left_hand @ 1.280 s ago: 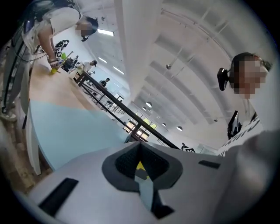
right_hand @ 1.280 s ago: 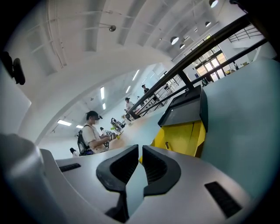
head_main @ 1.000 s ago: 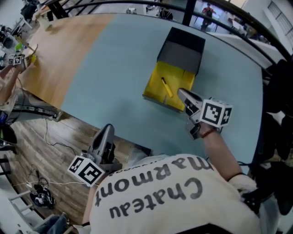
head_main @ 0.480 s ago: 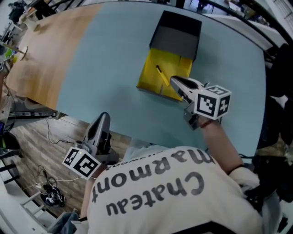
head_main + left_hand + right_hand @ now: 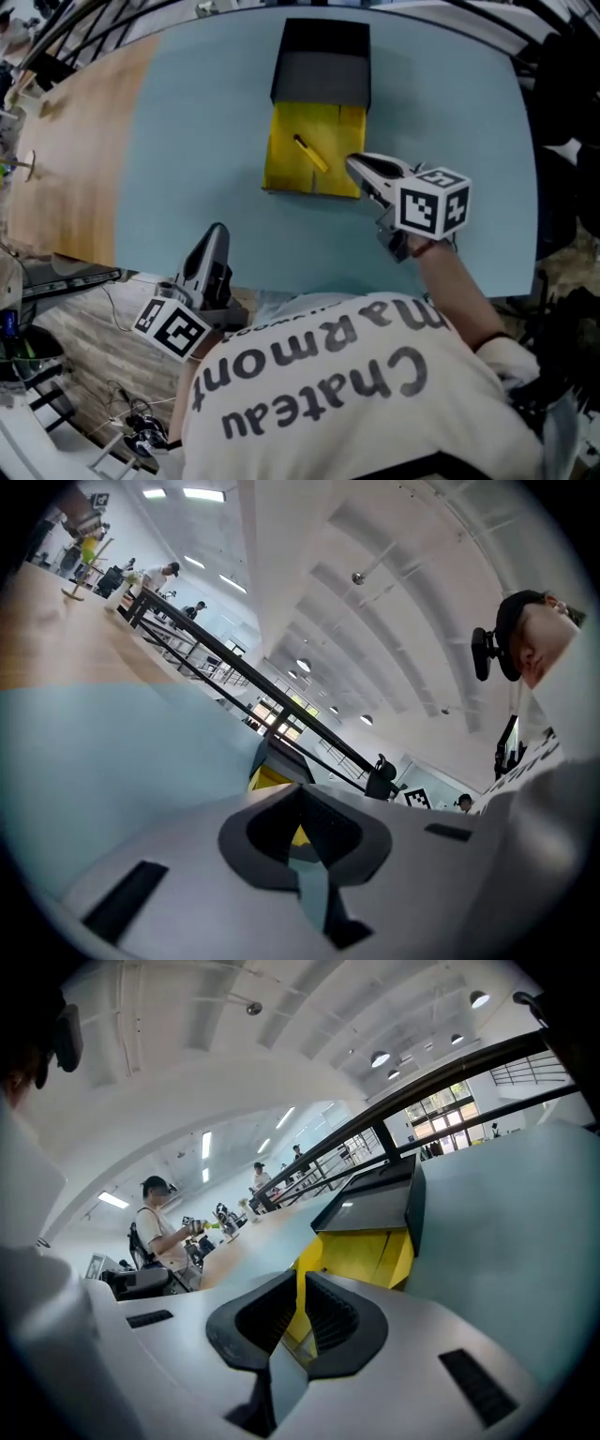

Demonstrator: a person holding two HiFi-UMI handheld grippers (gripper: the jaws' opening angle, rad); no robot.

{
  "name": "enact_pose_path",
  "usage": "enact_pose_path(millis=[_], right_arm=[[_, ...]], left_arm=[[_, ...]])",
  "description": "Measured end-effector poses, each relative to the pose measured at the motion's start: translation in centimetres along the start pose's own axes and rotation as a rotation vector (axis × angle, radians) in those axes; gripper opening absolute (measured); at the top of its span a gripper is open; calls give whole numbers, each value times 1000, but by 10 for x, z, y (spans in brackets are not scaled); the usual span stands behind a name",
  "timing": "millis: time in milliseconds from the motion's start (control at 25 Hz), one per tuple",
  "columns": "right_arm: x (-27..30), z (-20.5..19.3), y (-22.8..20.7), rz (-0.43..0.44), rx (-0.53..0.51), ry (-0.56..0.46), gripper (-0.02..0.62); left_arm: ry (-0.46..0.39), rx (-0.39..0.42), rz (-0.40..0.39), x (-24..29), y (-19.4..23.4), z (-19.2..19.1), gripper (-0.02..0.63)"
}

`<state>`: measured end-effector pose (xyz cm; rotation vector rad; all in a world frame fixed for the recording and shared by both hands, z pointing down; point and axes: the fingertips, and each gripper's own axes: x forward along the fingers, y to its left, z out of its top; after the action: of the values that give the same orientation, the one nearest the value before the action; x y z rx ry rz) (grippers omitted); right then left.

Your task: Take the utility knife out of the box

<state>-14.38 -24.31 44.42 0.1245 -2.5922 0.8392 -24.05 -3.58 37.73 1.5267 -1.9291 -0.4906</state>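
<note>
The slim yellow utility knife (image 5: 309,155) lies slantwise on the floor of the open yellow cardboard tray (image 5: 284,174), near its middle and not touching the walls. Nothing grips it. The tray sticks out of a black box sleeve (image 5: 323,61) that covers its far end, and the whole box sits on the pale blue-green table top (image 5: 187,141), which gives way to a bare wooden surface (image 5: 75,141) at the left. The right gripper (image 5: 352,165) reaches over the tray's near right corner with its grey jaws pressed together and nothing between them. It is close to the knife but apart from it. In the right gripper view the yellow tray wall shows through the thin slit between the pads (image 5: 328,1314). The left gripper (image 5: 217,231) hangs at the table's near edge, well away from the box, its jaws likewise closed on nothing. Each gripper carries a white cube with black square markers. The person's white shirt (image 5: 319,375) bears the black words "Chateau Marmont", upside down in the head view.
</note>
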Motion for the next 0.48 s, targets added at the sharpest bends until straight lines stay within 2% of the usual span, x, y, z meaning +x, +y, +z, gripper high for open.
enact_pose_path(millis=[160,280,360,480], right_arm=[[-3,-4,3,-38,-14,-10,51],[1,2,21,-6,-45,-80,51],[6,6,31,-21,-96,-107,51],[20,6,37,-82,-218,-48,51]], left_arm=[[54,13,-75,22,2,10,3],[86,66,-130,29,3,26,3],[100,76,-152,28,11,36,3],[107,70,-169,25,30,51,3]])
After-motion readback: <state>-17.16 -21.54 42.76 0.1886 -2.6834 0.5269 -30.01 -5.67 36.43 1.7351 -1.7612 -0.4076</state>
